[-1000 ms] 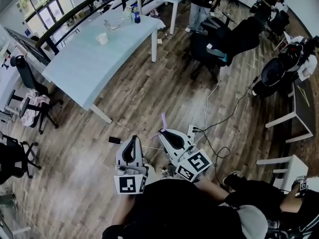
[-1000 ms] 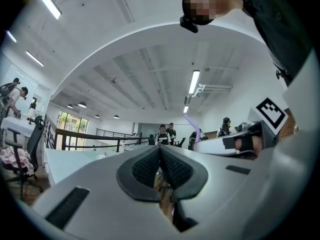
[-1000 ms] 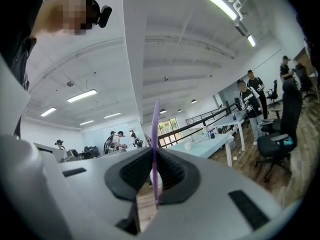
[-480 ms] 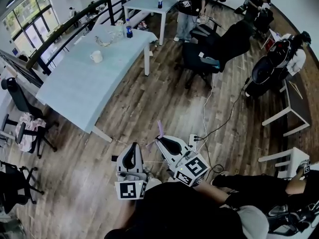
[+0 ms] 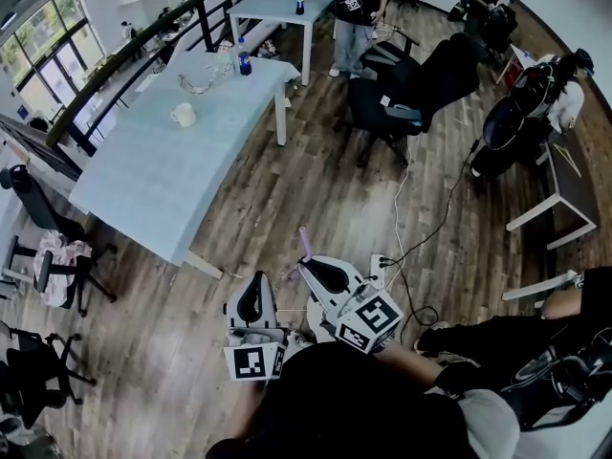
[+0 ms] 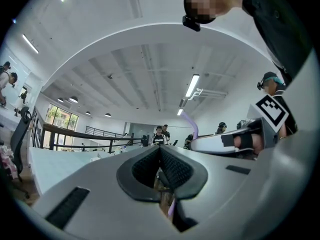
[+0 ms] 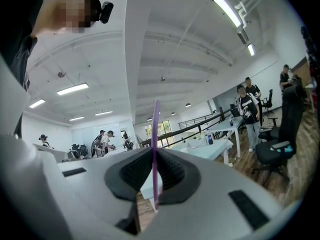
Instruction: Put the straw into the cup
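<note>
A white cup (image 5: 182, 115) stands on the long pale blue table (image 5: 134, 175), far ahead and to the left of both grippers. My right gripper (image 5: 308, 264) is shut on a thin purple straw (image 5: 305, 242) that sticks up past its tips. In the right gripper view the straw (image 7: 155, 149) stands upright between the closed pads of the right gripper (image 7: 154, 156). My left gripper (image 5: 251, 299) hangs beside it over the wooden floor, jaws together. In the left gripper view the left gripper (image 6: 161, 159) looks shut, with the straw (image 6: 190, 121) showing to the right.
A blue-labelled bottle (image 5: 242, 61) and clear items sit at the table's far end. Office chairs (image 5: 402, 89) stand right of it, and cables with a power strip (image 5: 387, 256) lie on the floor near my right gripper. People stand by a second table (image 5: 277, 3) at the back.
The whole view has shifted: the table and cup now sit lower and nearer in the frame. Both grippers keep the same pose, the right one still shut on the straw.
</note>
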The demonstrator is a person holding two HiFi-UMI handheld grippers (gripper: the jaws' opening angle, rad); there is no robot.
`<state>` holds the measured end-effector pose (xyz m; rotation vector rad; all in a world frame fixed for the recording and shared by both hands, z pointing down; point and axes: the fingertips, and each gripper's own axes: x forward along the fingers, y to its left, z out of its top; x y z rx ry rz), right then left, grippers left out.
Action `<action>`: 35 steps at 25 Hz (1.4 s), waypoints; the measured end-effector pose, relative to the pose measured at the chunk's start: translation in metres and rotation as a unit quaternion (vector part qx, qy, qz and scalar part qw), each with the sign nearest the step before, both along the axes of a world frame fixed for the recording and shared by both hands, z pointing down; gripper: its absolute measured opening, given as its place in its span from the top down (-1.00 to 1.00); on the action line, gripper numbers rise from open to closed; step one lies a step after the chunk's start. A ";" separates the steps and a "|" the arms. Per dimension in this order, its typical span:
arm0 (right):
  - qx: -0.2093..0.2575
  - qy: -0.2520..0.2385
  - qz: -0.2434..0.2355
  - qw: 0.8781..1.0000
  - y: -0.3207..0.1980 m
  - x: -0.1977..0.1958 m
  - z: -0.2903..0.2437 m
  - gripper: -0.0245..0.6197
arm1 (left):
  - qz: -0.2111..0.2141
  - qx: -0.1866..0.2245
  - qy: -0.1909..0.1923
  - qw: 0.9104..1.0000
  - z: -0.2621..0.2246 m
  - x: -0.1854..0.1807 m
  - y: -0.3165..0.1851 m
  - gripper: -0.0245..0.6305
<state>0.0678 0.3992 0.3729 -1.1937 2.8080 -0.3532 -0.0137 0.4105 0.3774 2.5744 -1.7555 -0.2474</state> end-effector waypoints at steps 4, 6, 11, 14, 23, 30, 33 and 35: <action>0.001 -0.003 -0.002 1.000 -0.022 -0.008 0.001 0.81 | -0.005 0.003 -0.006 1.000 -0.001 -0.009 -0.018 0.89; 0.002 -0.005 -0.006 1.000 -0.037 -0.014 0.003 0.81 | -0.010 0.002 -0.010 1.000 0.001 -0.016 -0.032 0.89; 0.000 -0.014 -0.018 1.000 -0.090 -0.024 0.008 0.81 | -0.026 0.001 -0.012 1.000 0.004 -0.026 -0.079 0.89; 0.001 -0.016 -0.026 1.000 -0.129 -0.026 0.010 0.81 | -0.032 0.004 -0.014 0.999 0.004 -0.026 -0.118 0.88; -0.012 -0.016 -0.031 0.999 -0.251 -0.003 0.009 0.81 | -0.044 0.002 -0.012 0.999 -0.003 -0.006 -0.239 0.89; -0.010 -0.014 -0.056 0.998 -0.342 0.017 0.001 0.81 | -0.065 0.001 -0.013 0.998 -0.011 0.017 -0.329 0.89; -0.005 -0.012 -0.067 0.998 -0.375 0.025 0.000 0.81 | -0.079 0.006 -0.015 0.997 -0.014 0.022 -0.362 0.89; -0.008 -0.013 -0.072 0.997 -0.394 0.032 0.003 0.81 | -0.088 0.007 -0.018 0.996 -0.013 0.027 -0.380 0.89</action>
